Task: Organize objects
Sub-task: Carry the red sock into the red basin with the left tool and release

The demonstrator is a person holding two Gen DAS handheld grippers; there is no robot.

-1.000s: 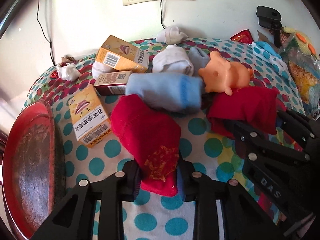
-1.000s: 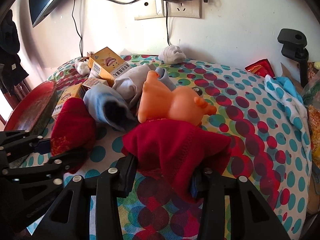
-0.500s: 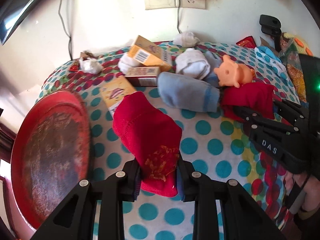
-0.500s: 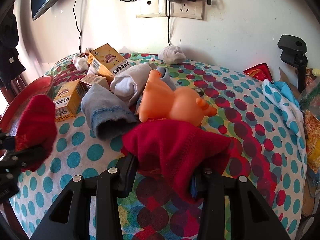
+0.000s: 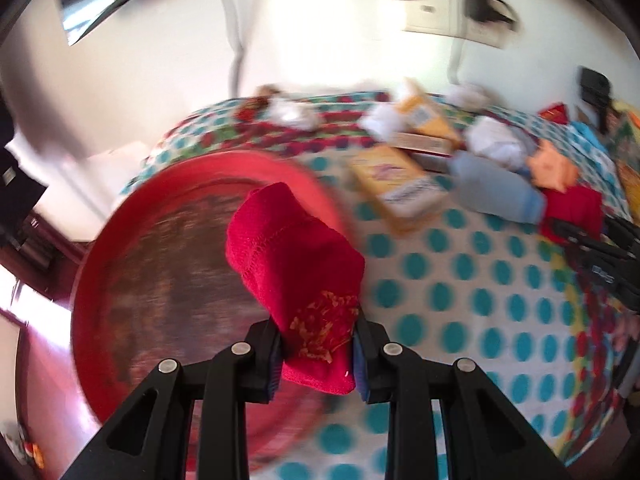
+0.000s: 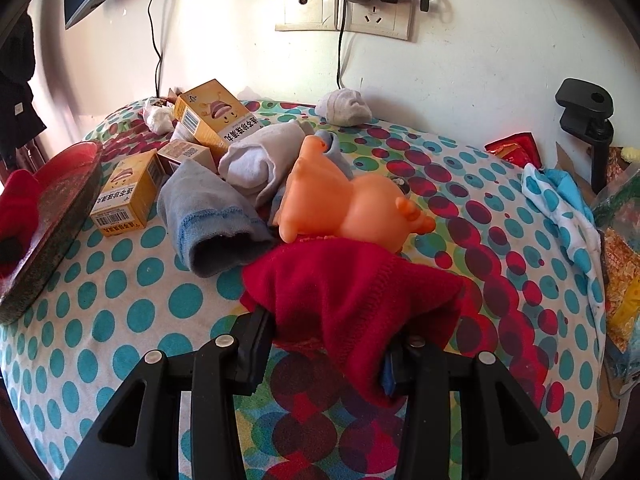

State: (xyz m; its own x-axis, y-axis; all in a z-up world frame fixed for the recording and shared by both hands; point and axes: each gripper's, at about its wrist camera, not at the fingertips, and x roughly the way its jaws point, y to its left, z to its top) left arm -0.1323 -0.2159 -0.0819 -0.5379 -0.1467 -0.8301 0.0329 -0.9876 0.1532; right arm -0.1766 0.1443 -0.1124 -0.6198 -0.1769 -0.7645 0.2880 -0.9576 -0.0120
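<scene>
left gripper (image 5: 316, 354) jaws clamped on red sock (image 5: 296, 264) over blurred red tray (image 5: 132, 240); right gripper (image 6: 326, 356) jaws pinching second red sock (image 6: 352, 296), pads hidden.

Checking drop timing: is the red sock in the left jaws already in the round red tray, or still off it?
Still off it. The red sock hangs clamped in the left gripper above the round red tray.

left view's boxes (image 5: 404, 192) blurred (print unreadable).
</scene>
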